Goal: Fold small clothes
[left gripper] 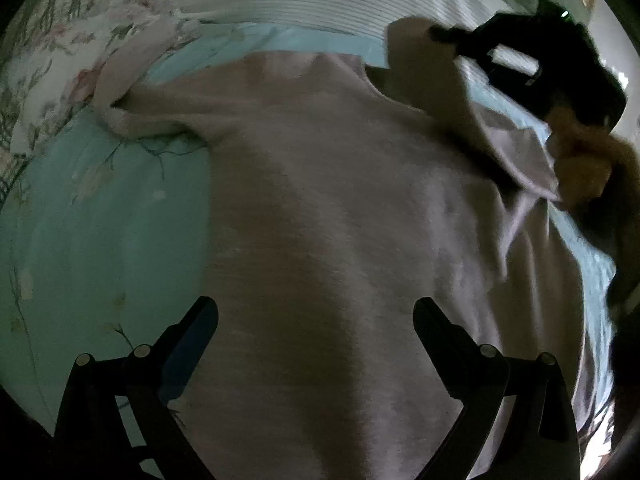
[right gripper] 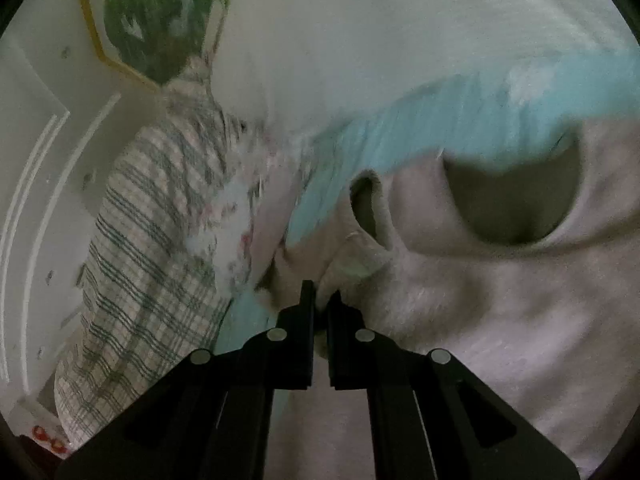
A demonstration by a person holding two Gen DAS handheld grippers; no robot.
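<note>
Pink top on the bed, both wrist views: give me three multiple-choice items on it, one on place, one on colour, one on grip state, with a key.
1. Where does the pink top lie?
A. On the turquoise floral sheet
B. On a wooden floor
C. Inside a basket

2. What colour are the stripes of the checked pillow?
A. Red
B. Green
C. Yellow

3. How is the right hand-held gripper?
A. Wide open above the top
B. Shut on the top's sleeve
C. Shut on the pillow

Key:
1 A, turquoise sheet shows round the top's edges in both views.
2 B, green lines cross the pale pillow.
3 B, its fingers stand nearly together with pink sleeve cloth pinched between them; the left hand-held gripper is open above the top.
</note>
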